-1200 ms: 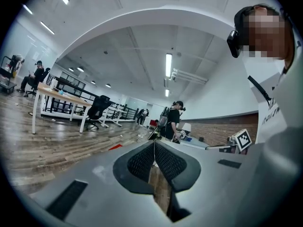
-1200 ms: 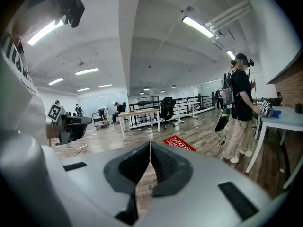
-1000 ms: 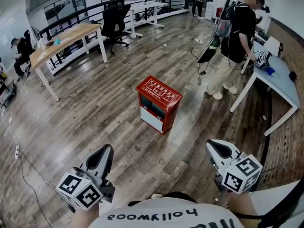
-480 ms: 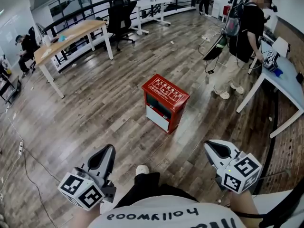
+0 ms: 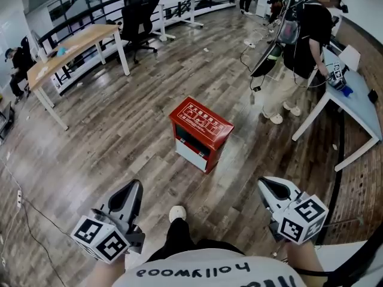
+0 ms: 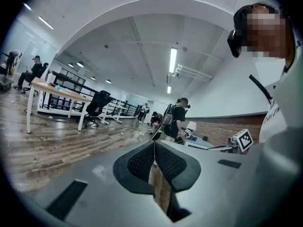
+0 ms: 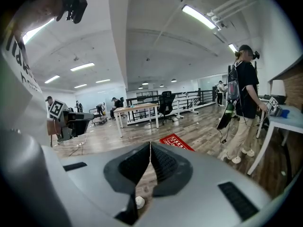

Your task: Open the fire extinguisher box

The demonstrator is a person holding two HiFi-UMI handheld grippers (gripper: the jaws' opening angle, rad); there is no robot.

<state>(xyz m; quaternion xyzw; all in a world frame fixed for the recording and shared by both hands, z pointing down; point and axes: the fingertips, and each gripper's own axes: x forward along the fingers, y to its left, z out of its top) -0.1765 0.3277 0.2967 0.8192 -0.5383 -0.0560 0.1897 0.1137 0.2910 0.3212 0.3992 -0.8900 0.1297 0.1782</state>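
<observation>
**Stepping closer, box not yet touched**

Since a second ago a pale shoe (image 5: 176, 213) and a dark trouser leg have come into view on the near side of the box (image 5: 200, 133). That is a step toward it, though the box looks hardly nearer.

Nothing of the opening is done. The box lid lies flat and closed, and both claws hang well short of the box. The left claw (image 5: 134, 188) and right claw (image 5: 264, 185) each have their ribbed black pads pressed together on nothing. What is left is to reach the box, find the lid or front, and open it.

The box is an upright red cuboid, smooth and painted, sheet metal by my guess. It has white print on top and a dark window above a pale panel in front. It stands on a glossy wood-plank floor (image 5: 119, 130).
</observation>
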